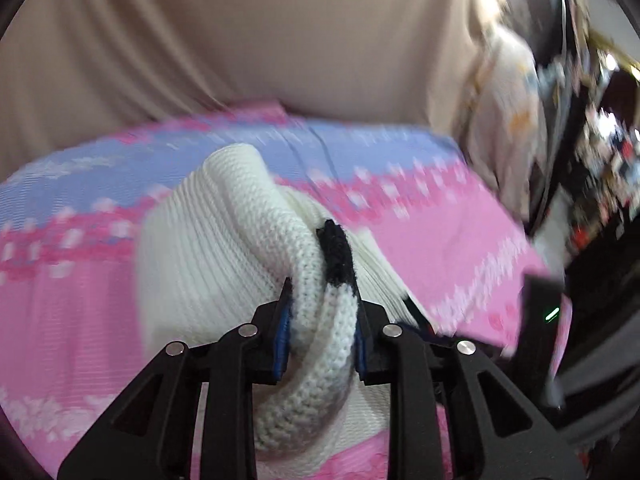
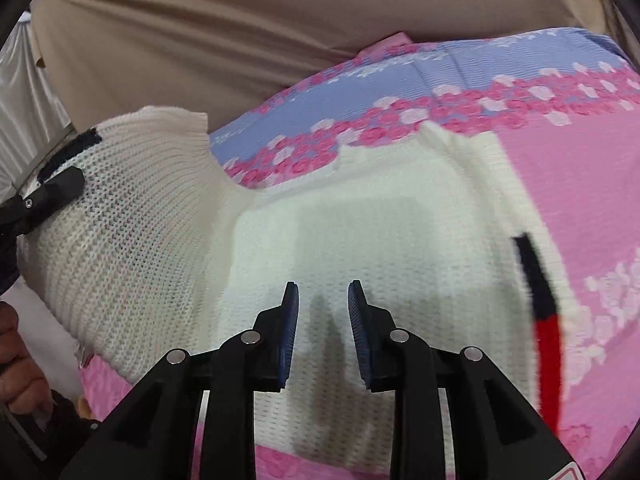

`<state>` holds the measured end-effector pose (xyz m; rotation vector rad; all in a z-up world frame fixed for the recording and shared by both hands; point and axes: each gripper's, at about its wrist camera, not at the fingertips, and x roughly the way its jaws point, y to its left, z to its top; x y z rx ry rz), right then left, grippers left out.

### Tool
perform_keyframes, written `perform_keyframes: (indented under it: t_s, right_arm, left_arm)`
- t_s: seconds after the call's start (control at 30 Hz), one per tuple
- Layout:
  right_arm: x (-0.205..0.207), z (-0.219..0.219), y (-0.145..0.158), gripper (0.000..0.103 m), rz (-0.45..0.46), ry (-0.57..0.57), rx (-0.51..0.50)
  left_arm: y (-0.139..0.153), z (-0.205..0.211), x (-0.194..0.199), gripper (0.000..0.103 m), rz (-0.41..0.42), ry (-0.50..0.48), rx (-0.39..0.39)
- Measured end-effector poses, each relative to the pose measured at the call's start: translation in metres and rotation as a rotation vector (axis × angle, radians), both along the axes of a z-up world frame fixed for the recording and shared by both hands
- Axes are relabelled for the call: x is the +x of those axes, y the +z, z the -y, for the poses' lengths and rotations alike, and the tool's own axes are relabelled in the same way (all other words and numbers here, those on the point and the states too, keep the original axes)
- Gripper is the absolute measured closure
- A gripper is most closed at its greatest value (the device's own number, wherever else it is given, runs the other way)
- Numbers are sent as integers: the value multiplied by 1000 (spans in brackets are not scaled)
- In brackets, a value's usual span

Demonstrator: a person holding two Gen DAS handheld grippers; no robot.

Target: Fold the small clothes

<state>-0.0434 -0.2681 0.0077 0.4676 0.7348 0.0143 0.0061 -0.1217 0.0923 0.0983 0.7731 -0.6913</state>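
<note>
Filling the top of both views, a beige drape (image 2: pixel 200 40) hangs behind a pink and blue flowered sheet (image 2: pixel 560 168) that covers the surface below; whether a table or a bed lies under it cannot be told. On the sheet, across the middle of the right wrist view, lies a white knit sweater (image 2: pixel 360 232), its body spread flat and its left part lifted off the sheet toward the upper left of the frame. A black and red stripe (image 2: pixel 540 300) runs down its edge at the right of that frame.

At the far left of the right wrist view, the left gripper (image 2: pixel 60 188) holds the raised part of the sweater by a black-trimmed edge, and a hand (image 2: pixel 16 368) shows at the lower left. In the left wrist view its blue-padded fingers (image 1: pixel 283 332) are clamped on a bunched roll of the knit, with the black trim (image 1: pixel 336 256) poking out just above them at mid-frame.

The right gripper (image 2: pixel 323 300) hovers over the flat body at lower centre, its fingers (image 2: pixel 290 320) parted with nothing between them.
</note>
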Motion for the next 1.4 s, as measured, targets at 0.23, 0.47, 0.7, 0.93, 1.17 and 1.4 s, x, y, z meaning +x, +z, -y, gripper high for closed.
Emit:
perform_keyframes:
  t_s: [0.23,0.47,0.7,0.93,1.17,1.4]
  right_arm:
    - [-53,73,-6,67,-7,-192,23]
    - [-57,80,16,39,88,-114,115]
    - [14,43,-6,30,-10,81,328]
    - [14,-4,45,83,97,185,166]
    - [11,47,1,81,-51,-17,-36]
    - [-40,74,16,60,57,-80,142]
  left_arm:
    - [-46,-8,-22,28,-78,2,38]
    - [-57,-104,-13,19,-183,223,16]
    - [-120,-104,-13,24,-272,266,111]
    - [-97,-109,-23,21,-219,251,82]
    - [-108,-101,-16,23,-257,246,86]
    - [-77,-92,-14,22,-181,235,65]
